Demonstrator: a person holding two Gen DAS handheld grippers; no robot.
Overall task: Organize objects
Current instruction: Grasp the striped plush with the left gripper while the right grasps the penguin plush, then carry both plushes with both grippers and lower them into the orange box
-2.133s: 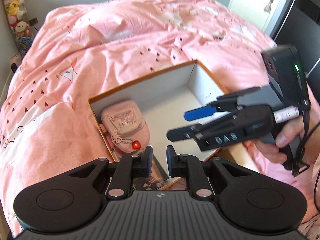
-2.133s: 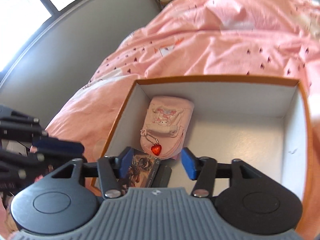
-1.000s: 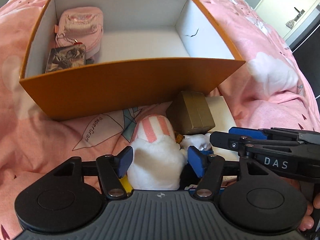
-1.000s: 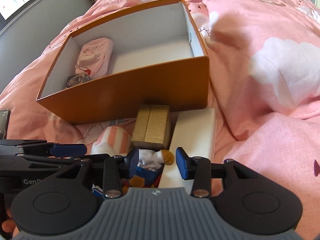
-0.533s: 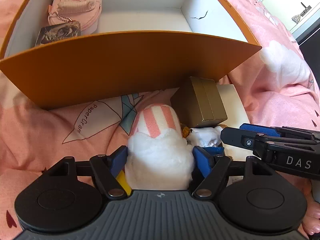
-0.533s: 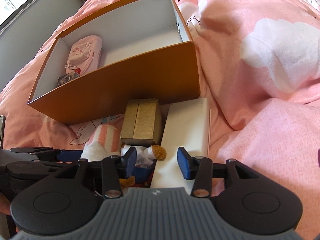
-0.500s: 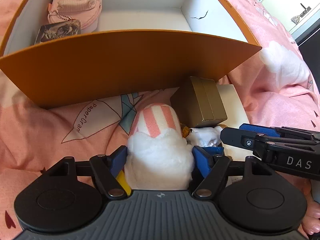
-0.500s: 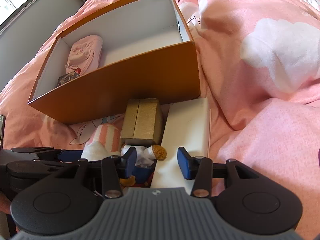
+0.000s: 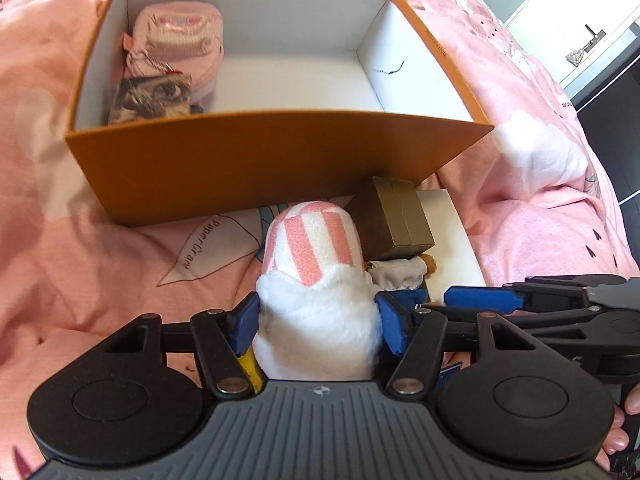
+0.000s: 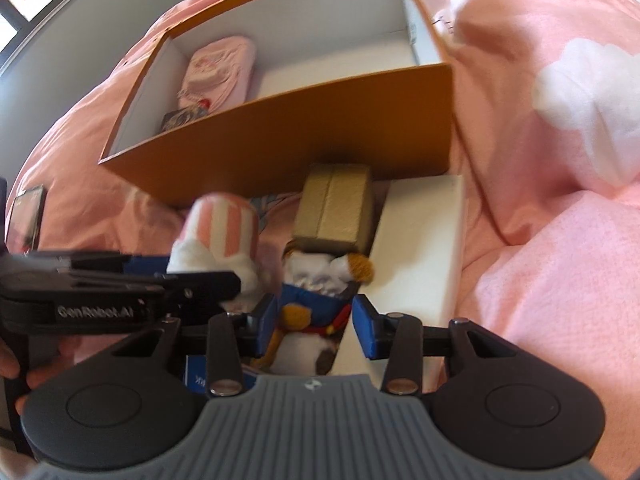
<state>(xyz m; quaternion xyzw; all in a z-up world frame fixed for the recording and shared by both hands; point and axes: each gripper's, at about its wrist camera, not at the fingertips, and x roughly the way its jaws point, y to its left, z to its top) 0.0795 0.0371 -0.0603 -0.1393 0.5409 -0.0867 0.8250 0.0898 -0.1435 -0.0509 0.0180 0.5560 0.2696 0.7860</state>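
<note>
An open orange box [image 9: 256,160] with white walls lies on the pink bed; it also shows in the right wrist view [image 10: 304,120]. Inside at its left are a pink pouch [image 9: 176,40] and a picture card [image 9: 150,98]. My left gripper [image 9: 318,322] is shut on a pink-and-white striped plush toy [image 9: 316,264], lifted in front of the box. My right gripper [image 10: 314,328] is open around a small doll in blue and white [image 10: 316,292], not pressing it. A gold box [image 10: 334,208] and a white box [image 10: 420,240] lie beside the doll.
The pink duvet [image 9: 100,260] with white cloud prints [image 10: 580,76] surrounds everything. A dark phone-like object [image 10: 26,216] lies at the left on the bed. A white door [image 9: 592,20] is at the far right.
My left gripper has closed on the striped plush and raised it, so the box opening shows more. My right gripper has moved forward around the doll.
</note>
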